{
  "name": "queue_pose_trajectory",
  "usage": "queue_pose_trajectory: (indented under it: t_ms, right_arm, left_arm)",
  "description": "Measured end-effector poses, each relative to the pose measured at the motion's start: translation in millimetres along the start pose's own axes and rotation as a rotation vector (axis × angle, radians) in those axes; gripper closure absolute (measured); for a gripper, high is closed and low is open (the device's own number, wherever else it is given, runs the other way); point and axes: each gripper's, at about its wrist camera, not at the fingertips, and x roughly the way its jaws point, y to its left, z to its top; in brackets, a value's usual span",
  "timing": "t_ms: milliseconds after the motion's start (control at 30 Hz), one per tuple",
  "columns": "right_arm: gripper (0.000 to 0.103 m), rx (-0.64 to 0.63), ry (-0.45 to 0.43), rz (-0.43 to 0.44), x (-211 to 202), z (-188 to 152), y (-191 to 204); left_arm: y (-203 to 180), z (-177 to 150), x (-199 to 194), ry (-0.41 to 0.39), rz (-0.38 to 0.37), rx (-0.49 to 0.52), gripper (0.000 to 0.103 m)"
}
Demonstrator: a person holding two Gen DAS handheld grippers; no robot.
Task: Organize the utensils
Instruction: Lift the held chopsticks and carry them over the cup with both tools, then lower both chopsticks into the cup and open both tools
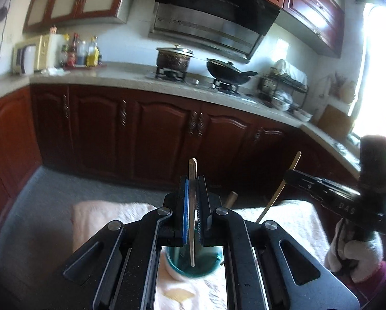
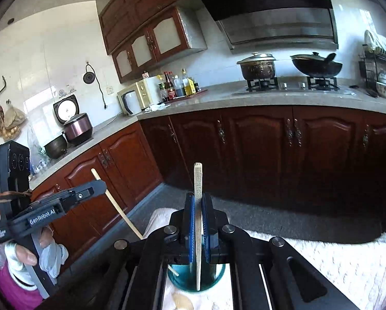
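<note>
Between the pinched pads of the left gripper (image 1: 193, 180) stands one chopstick (image 1: 192, 206) — upright, its lower end over the teal cup (image 1: 193, 266) below. Beside it, the right gripper (image 2: 198, 201) clamps a second chopstick (image 2: 198, 222) likewise — above that cup.

Daylight from blown-out window (image 1: 378, 59) at right; left-wrist view soft, motion-blurred; lower cabinets (image 2: 257, 149) dim; fisheye edges vignetted.

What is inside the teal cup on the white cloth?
The teal cup holds the lower tips of both chopsticks, one clamped by the left gripper, one by the right gripper. Its bottom is hidden by the grippers.
</note>
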Motion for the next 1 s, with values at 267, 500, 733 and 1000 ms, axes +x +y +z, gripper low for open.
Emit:
queue_pose_trajectory:
  t_ms: [267, 500, 733, 1000]
  right_arm:
    - [0.098, -0.065, 0.040, -0.054, 60, -2, 9]
    - [0.098, -0.040, 0.138, -0.035, 99, -32, -5]
    - [0.098, -0.014, 0.199, -0.029, 118, -53, -16]
    - [0.087, 0.066, 0.212, 0.001, 121, -57, -30]
  left_arm:
    - [6, -17, 46, 0.041, 0.073, 0.037, 0.099]
    - [9, -46, 80, 0.139, 0.067, 0.024, 0.099]
    - [8, -59, 92, 0.173, 0.069, 0.009, 0.099]
    - [9, -61, 97, 0.193, 0.086, 0.001, 0.099]
